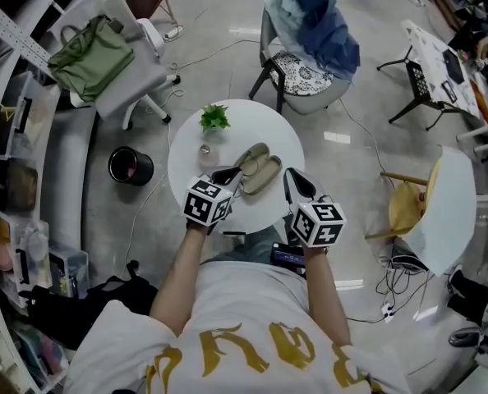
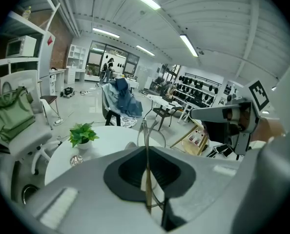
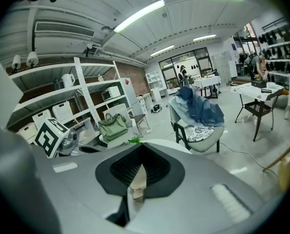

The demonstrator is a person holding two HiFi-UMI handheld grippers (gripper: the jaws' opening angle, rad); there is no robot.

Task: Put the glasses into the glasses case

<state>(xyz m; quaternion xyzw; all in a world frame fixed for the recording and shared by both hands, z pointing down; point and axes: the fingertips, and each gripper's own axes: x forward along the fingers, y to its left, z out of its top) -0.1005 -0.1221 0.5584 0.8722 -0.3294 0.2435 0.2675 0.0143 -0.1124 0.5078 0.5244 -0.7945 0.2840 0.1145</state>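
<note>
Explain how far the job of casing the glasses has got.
Done: the case lies open on the table. In hand: the left gripper has its jaws shut on the thin-framed glasses; the right gripper is shut on a beige piece, seemingly the case's edge. Left: laying the glasses inside and closing it.

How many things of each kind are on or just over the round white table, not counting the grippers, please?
Glasses case: 1
Glasses, held in the left gripper: 1
Potted plant: 1
Small shiny round object: 1
Total: 4
</note>
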